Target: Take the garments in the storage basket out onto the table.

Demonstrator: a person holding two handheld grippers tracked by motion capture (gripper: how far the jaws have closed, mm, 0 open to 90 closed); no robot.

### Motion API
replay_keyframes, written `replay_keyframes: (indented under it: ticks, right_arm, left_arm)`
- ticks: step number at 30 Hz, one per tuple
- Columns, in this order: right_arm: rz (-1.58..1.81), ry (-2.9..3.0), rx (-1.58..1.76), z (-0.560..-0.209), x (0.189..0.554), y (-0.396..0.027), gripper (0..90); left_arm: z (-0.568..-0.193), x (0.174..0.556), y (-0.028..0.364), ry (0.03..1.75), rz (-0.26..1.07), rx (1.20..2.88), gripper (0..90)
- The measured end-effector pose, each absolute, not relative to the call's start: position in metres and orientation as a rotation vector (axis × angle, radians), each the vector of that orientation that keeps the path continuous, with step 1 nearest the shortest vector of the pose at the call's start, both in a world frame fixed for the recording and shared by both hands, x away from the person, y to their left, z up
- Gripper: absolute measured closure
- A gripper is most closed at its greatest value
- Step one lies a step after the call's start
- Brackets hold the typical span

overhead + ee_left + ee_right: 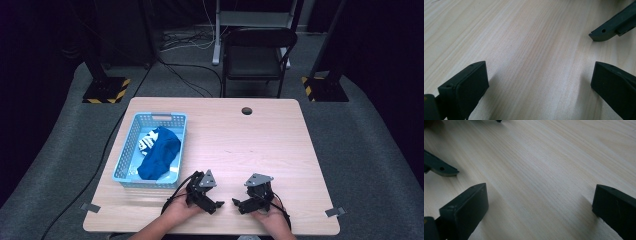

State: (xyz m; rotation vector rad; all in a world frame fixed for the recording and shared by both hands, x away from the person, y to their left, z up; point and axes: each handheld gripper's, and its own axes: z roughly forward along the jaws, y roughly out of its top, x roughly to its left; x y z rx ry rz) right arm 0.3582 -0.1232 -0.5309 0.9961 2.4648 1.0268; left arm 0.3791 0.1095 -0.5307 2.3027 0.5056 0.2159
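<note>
The left hand-held gripper [218, 204] and the right hand-held gripper [236, 203] rest low over the near edge of the tabletop [260, 145], each held in one hand of a person whose forearms come in from the near side. Their tips point toward each other and sit just apart, with bare wood between them.

In the left gripper view, the left hand-held gripper [539, 82] has its jaws spread wide, nothing between them but pale wood grain; one jaw tip of the right hand-held gripper [610, 26] shows at the upper right. In the right gripper view, the right hand-held gripper [540, 203] also stands with jaws wide apart over empty wood, and a jaw tip of the left hand-held gripper [440, 167] shows at the left edge.

A light blue basket [125, 155] stands on the left part of the tabletop, near the left hand-held gripper but not touching it. Inside lies a dark blue cloth [159, 152], bunched, with a white patterned patch [146, 142] at its far left. The patch carries dark marks, too small to read. No other writing or label can be made out.

A black chair [256, 55] stands on the floor beyond the far edge.
</note>
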Motion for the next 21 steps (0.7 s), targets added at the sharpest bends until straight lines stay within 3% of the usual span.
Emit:
replay_keyframes:
  ticks: [21]
  right_arm:
    - [1.025,2.460,1.003,-0.5309,0.3580,-0.1234,0.0]
  left_arm:
    - [-0.5306,0.3798,0.1096,0.501,0.215,2.305,0.3]
